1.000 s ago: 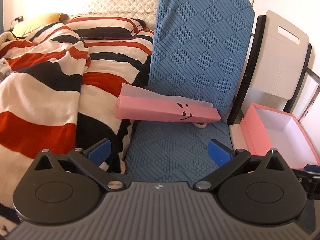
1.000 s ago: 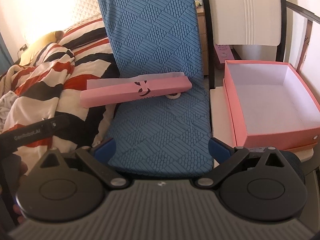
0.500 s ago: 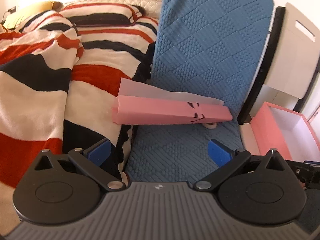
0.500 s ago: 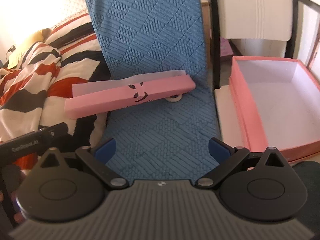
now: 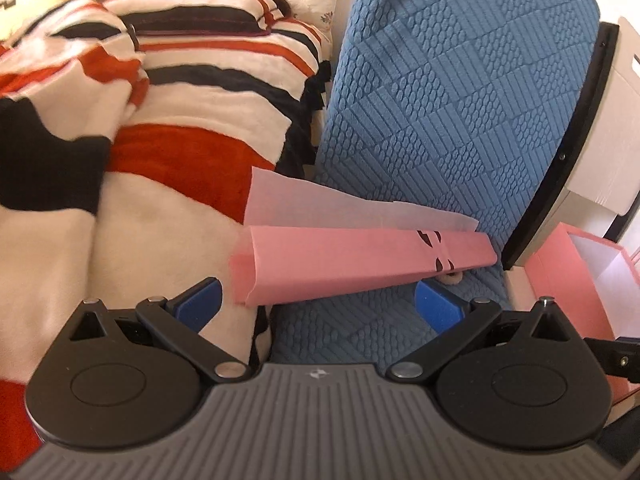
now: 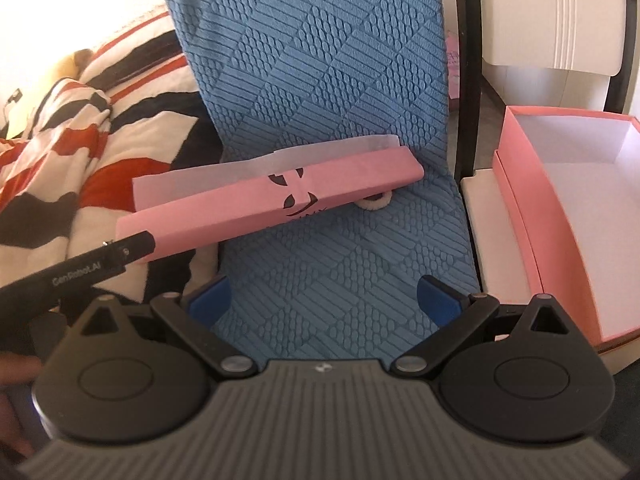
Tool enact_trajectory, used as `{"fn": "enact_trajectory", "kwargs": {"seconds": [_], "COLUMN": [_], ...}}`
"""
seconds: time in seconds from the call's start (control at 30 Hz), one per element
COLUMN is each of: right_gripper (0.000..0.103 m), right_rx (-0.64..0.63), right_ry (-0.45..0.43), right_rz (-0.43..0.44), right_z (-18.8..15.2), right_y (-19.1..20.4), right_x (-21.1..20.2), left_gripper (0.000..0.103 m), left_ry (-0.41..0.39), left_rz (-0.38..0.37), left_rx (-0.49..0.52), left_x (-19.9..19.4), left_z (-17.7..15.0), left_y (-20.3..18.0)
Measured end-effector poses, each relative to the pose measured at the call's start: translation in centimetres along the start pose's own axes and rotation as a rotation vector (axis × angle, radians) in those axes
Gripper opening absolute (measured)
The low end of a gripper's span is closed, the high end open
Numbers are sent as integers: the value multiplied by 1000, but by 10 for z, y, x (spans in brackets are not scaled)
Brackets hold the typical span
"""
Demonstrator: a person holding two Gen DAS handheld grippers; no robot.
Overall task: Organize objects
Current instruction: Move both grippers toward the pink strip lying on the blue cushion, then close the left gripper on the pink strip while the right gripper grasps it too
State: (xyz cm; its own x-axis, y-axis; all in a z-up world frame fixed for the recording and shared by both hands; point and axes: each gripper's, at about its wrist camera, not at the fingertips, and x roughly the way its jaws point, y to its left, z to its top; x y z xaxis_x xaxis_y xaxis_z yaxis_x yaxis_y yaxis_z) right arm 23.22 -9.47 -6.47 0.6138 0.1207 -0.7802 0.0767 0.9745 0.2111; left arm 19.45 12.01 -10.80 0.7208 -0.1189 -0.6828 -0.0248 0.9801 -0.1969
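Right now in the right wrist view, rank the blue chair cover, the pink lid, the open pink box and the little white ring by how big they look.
1. blue chair cover
2. open pink box and pink lid: too close to call, since the box runs off the frame
3. white ring, partly hidden under the lid

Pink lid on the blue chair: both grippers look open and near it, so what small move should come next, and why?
Probably ease the left gripper forward so its open fingers straddle the near end of the pink lid, then close. That end overhangs the blue chair just ahead of it, while the right gripper sits farther back and the open pink box waits.
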Motion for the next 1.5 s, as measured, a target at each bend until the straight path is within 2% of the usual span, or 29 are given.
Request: {"fn": "enact_trajectory", "kwargs": {"seconds": [0.13, 0.3, 0.5, 0.53, 0.6, 0.67, 0.77, 0.93, 1.13, 1.2, 1.33, 1.5], "right_gripper": [100, 100, 100, 100, 100, 100, 100, 100, 100, 100, 100, 100], "right_rx": [9, 12, 17, 22, 23, 14, 38, 65, 162, 190, 214, 268], "right_ry": [8, 21, 39, 42, 29, 19, 6, 5, 36, 30, 46, 116], "right_rz": [-22, -42, -44, -34, -24, -34, -48, -26, 82, 125, 159, 221], "right_z": [5, 9, 9, 10, 9, 8, 4, -6, -19, -22, -21, -24], "right_y": [2, 2, 1, 0, -4, -8, -18, -27, -45, -51, -52, -54], "right_x": [10, 17, 19, 17, 9, 1, -12, -23, -21, -20, -10, 17], "left_gripper": [102, 88, 68, 61, 54, 40, 29, 22, 14, 13, 11, 11], "left_ry": [8, 4, 9, 11, 17, 21, 13, 7, 63, 50, 54, 90], "left_rz": [-58, -81, -144, -164, -183, -192, -219, -248, -284, -261, -276, -303], "left_rx": [-49, -95, -179, -193, -194, -184, -187, -148, -96, -89, -91, -69], "left_x": [18, 30, 35, 35, 33, 30, 19, -5, -21, -28, -32, -32], "left_z": [1, 2, 6, 7, 8, 8, 5, -12, -49, -66, -91, -107], "left_y": [12, 21, 29, 30, 29, 24, 15, -13, -50, -61, -74, -86]}}
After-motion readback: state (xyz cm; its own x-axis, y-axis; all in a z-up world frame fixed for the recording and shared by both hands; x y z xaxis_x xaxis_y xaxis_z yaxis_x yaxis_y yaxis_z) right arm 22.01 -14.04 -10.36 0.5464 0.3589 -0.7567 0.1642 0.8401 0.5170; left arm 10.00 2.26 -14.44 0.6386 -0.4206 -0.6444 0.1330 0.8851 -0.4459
